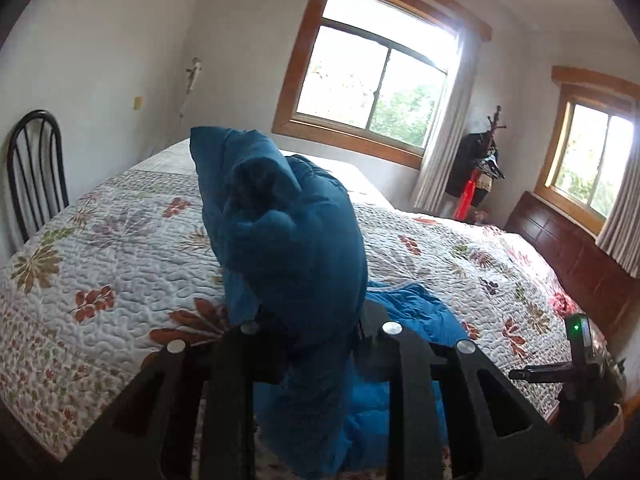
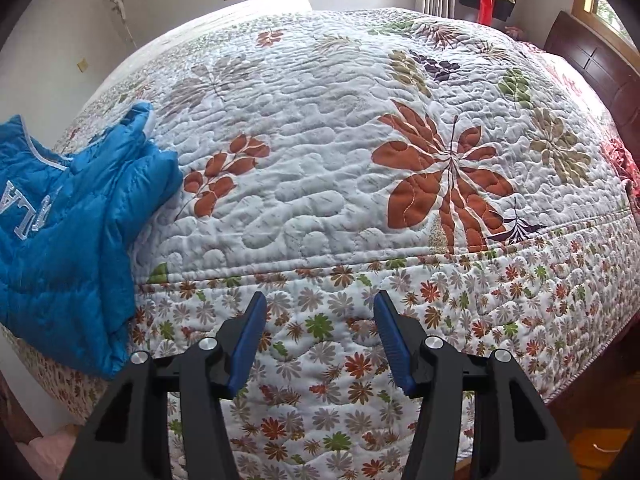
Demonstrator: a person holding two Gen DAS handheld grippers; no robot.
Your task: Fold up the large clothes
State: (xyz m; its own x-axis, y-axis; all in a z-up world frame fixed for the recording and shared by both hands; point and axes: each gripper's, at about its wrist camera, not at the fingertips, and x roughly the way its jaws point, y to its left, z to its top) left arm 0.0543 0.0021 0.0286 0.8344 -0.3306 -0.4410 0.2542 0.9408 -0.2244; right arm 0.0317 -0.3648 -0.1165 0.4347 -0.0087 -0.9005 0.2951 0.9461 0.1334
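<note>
A blue padded jacket (image 1: 288, 240) is bunched up in my left gripper (image 1: 316, 336), which is shut on it and holds part of it raised above the bed; the fingertips are hidden in the cloth. The rest of the jacket (image 2: 68, 248) lies at the bed's near left edge, with white letters on it. My right gripper (image 2: 320, 304) is open and empty, its blue pads (image 2: 250, 340) over the quilt's front border, to the right of the jacket. The right gripper also shows at the far right of the left wrist view (image 1: 580, 364).
The bed carries a white quilt with leaf prints (image 2: 360, 160). A black chair (image 1: 34, 172) stands at the bed's left. A dark wooden headboard (image 1: 568, 256) is at the right. A coat rack (image 1: 480, 164) with clothes stands between two windows.
</note>
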